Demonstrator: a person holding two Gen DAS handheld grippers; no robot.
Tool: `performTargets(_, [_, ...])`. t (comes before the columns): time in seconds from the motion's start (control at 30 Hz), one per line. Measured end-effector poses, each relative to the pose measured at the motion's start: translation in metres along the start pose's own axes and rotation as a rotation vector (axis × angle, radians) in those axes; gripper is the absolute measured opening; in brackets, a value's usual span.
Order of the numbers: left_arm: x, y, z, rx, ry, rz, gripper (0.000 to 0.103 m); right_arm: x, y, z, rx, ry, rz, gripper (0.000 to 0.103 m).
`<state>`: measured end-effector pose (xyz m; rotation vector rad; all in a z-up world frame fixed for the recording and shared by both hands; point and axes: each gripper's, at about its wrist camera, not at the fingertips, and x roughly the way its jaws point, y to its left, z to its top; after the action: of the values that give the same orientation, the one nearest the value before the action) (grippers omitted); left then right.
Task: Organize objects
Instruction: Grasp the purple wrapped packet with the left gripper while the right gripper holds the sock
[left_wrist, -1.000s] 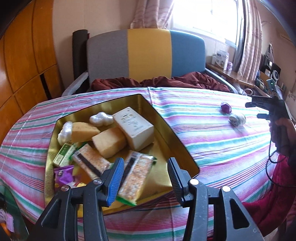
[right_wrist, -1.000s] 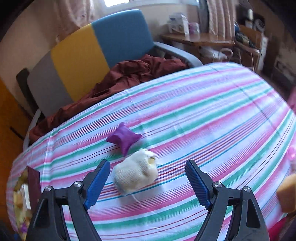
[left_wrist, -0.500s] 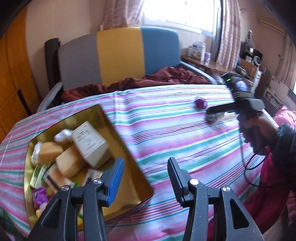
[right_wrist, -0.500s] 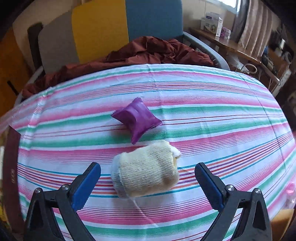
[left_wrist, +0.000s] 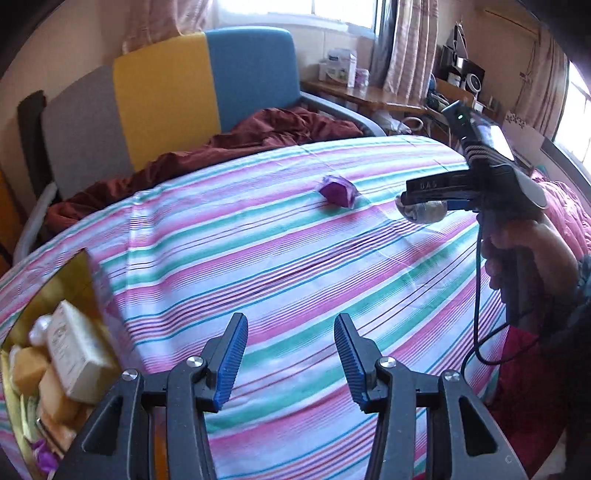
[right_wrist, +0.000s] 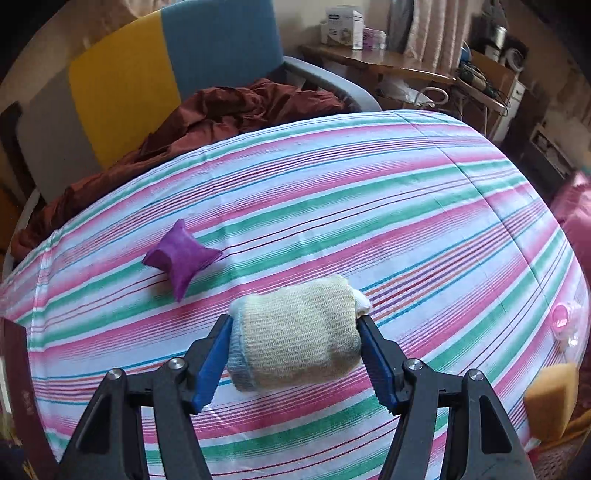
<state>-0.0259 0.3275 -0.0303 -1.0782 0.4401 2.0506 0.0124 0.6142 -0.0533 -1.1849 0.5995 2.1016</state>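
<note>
The right claw (right_wrist: 295, 354) is closing, and its blue pads are seen against both ends of a cream knitted roll (right_wrist: 295, 338), which lies crosswise between them on the striped surface (right_wrist: 406, 206). In the left wrist view the same roll (left_wrist: 421, 212) is seen under the right claw (left_wrist: 436, 194), which is held by a hand (left_wrist: 524, 254) at the right edge. A purple pouch (right_wrist: 181, 258) lies just beyond the roll to the left, apart from it. At the near right edge of the surface a tan sponge block (right_wrist: 550, 398) is visible, and a small pink item (right_wrist: 563, 317), too blurred to identify, lies beyond it.

The left claw (left_wrist: 290, 358) is spread, with nothing between its pads, and is held over bare striped cloth. At its left a gold tin (left_wrist: 62, 273) is seen, holding a white box (left_wrist: 77, 358) and tan blocks (left_wrist: 29, 373). Beyond the surface a grey, yellow and blue chair (left_wrist: 166, 99) carries a dark red cloth (left_wrist: 258, 136).
</note>
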Motion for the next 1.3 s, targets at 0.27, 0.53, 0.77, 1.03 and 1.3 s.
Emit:
performTargets(0.27, [0.063,-0.009,0.052,-0.202,0.108,-0.182,0.049,-0.016,-0.023,0.009,0.155,-0.048,0.108,0.068])
performTargets(0.53, [0.133,-0.022,0.112,-0.334,0.151,-0.201,0.049,-0.030,-0.044,0.013,0.271,-0.114,0.190,0.068])
performTargets(0.77, [0.181,-0.028,0.142,-0.435,0.176,-0.156,0.049,-0.030,-0.052,0.012,0.313,-0.119,0.251,0.068])
performTargets(1.03, [0.211,-0.047,0.160,-0.407,0.182,-0.084,0.049,-0.030,-0.053,0.010,0.320,-0.116,0.298,0.068])
performTargets(1.3, [0.212,-0.075,0.156,-0.081,0.129,0.030,0.038,-0.023,-0.052,0.012,0.306,-0.092,0.299,0.068])
